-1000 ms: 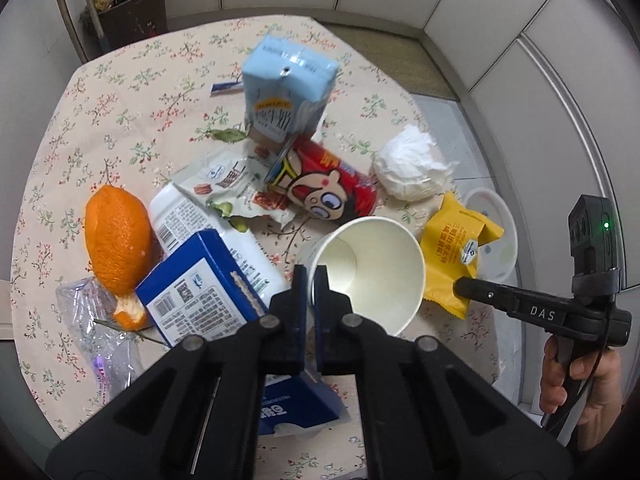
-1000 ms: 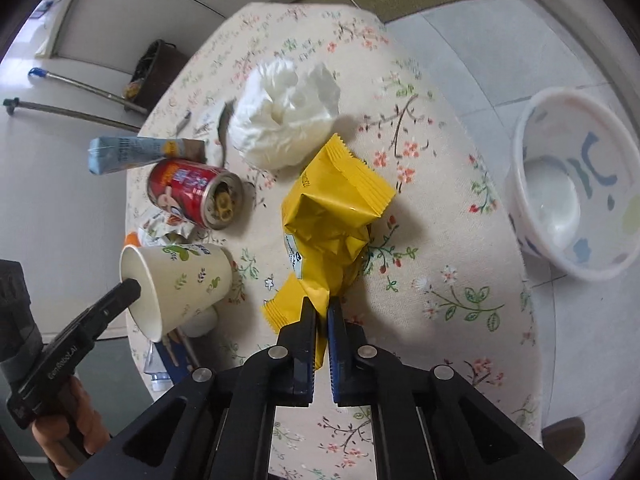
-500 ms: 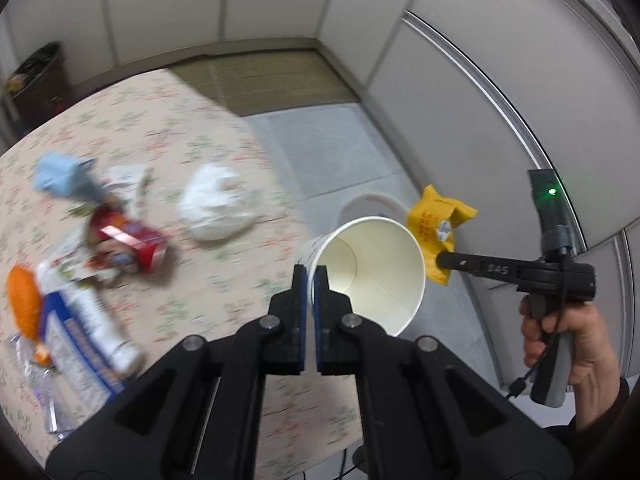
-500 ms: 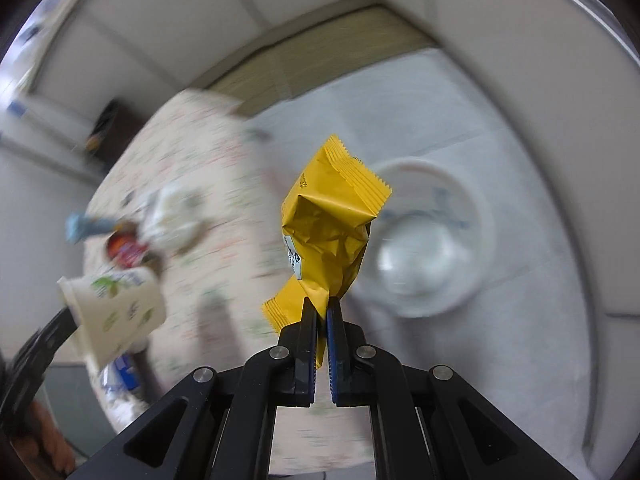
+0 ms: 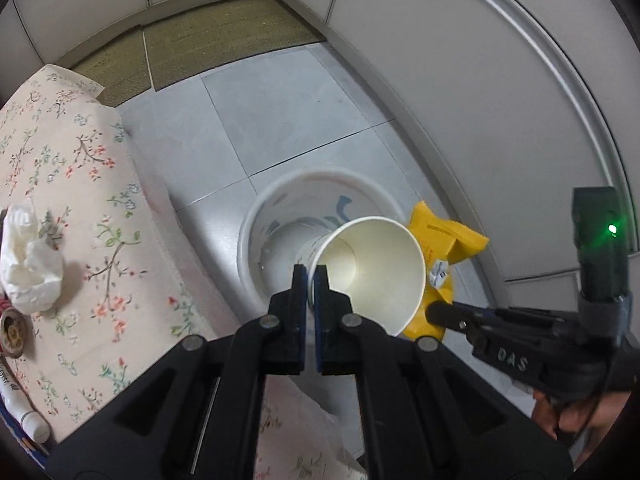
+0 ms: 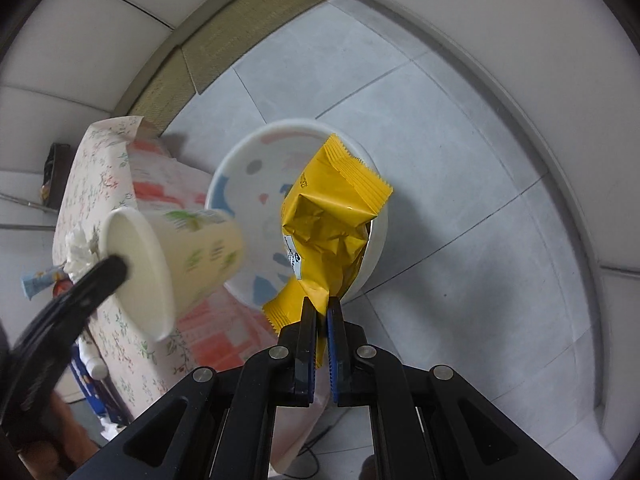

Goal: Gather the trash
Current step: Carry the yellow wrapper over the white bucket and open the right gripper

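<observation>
- My left gripper (image 5: 310, 276) is pinched flat on the rim of the paper cup (image 5: 372, 276); the wall of the cup sits between the two pads with no gap to spare.
- My right gripper (image 6: 322, 308) is clamped just as tight on the bottom corner of the yellow wrapper (image 6: 328, 224), which hangs out forward from the pads, crumpled, its crimped top edge farthest from me.
- What matters for the drop: the white bin (image 5: 256, 216) stands on the grey floor (image 5: 280, 92) just beside the edge of the flowered table (image 5: 80, 184), and both loads lie between my tongs and its open mouth.
- From the left wrist view the cup's base points into the bin, its long axis tilted, mouth turned back toward my camera. Its lower edge overlaps the near part of the bin's rim, so I judge it over the opening, though I cannot tell how high.
- From the right wrist view the wrapper covers the right side of the bin's rim (image 6: 380, 236), partly over the opening and partly over the edge. I judge it the riskier drop: it could catch the rim and slide to the floor.
- The left load looks better centred, so I would let it go first and nudge the right one inward.
- A crumpled tissue (image 5: 30, 264) lies on the table, not yet collected.
</observation>
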A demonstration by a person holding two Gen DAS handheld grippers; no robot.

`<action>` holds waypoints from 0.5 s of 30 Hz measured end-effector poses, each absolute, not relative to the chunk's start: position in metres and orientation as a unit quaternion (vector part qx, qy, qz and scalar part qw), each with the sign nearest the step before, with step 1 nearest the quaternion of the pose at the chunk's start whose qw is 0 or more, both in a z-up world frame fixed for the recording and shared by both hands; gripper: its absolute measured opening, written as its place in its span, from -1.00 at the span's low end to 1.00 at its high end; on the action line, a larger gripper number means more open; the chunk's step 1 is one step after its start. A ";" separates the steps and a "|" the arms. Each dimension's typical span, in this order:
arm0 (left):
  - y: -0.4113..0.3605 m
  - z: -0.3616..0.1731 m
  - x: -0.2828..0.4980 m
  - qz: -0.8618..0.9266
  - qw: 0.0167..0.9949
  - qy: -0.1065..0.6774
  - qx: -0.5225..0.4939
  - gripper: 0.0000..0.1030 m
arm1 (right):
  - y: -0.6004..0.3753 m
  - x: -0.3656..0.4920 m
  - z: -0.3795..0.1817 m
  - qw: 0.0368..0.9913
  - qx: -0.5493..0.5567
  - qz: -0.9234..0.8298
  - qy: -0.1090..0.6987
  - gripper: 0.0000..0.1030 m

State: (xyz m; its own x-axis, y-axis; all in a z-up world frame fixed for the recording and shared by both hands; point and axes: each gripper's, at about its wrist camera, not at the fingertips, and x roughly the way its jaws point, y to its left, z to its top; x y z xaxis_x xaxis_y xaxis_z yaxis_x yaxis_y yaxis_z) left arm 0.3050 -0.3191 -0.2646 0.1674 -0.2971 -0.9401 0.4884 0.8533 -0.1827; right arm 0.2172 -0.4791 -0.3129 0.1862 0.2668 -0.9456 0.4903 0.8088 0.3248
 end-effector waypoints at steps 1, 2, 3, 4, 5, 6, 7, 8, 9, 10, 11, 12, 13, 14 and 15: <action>-0.322 -0.266 0.306 -0.256 0.761 0.590 0.083 -0.93 | -0.478 0.219 -0.314 0.709 0.297 -0.080 0.635 -0.89; -0.325 -0.268 0.307 -0.255 0.762 0.589 0.084 -0.93 | -0.477 0.221 -0.316 0.708 0.297 -0.080 0.635 -0.89; -0.327 -0.268 0.307 -0.256 0.763 0.587 0.085 -0.93 | -0.476 0.222 -0.316 0.708 0.297 -0.081 0.636 -0.89; -0.326 -0.266 0.305 -0.261 0.766 0.581 0.084 -0.93 | -0.476 0.222 -0.317 0.707 0.297 -0.081 0.636 -0.88; -0.327 -0.264 0.305 -0.262 0.769 0.577 0.084 -0.93 | -0.473 0.225 -0.318 0.707 0.297 -0.082 0.636 -0.88; -0.328 -0.262 0.305 -0.258 0.773 0.573 0.087 -0.92 | -0.473 0.226 -0.317 0.708 0.298 -0.083 0.634 -0.87; -0.327 -0.260 0.303 -0.255 0.774 0.573 0.090 -0.89 | -0.474 0.226 -0.316 0.709 0.300 -0.082 0.633 -0.83; -0.326 -0.259 0.304 -0.251 0.774 0.574 0.092 -0.80 | -0.475 0.225 -0.316 0.711 0.302 -0.081 0.630 -0.81; -0.325 -0.258 0.304 -0.249 0.774 0.575 0.090 -0.62 | -0.475 0.225 -0.315 0.711 0.306 -0.080 0.628 -0.80; -0.322 -0.258 0.305 -0.242 0.777 0.575 0.088 -0.53 | -0.475 0.225 -0.314 0.711 0.310 -0.081 0.626 -0.68; -0.319 -0.255 0.305 -0.240 0.780 0.572 0.085 -0.36 | -0.478 0.224 -0.313 0.711 0.315 -0.082 0.623 -0.61; -0.314 -0.250 0.304 -0.240 0.784 0.567 0.078 -0.23 | -0.479 0.223 -0.310 0.712 0.318 -0.083 0.620 -0.49; -0.309 -0.246 0.302 -0.239 0.787 0.564 0.074 -0.17 | -0.481 0.222 -0.307 0.714 0.321 -0.085 0.617 -0.31; -0.304 -0.242 0.301 -0.240 0.788 0.562 0.071 -0.08 | -0.482 0.220 -0.304 0.715 0.324 -0.086 0.613 -0.21; -0.299 -0.237 0.298 -0.241 0.790 0.560 0.069 -0.04 | -0.483 0.219 -0.300 0.718 0.326 -0.087 0.609 -0.08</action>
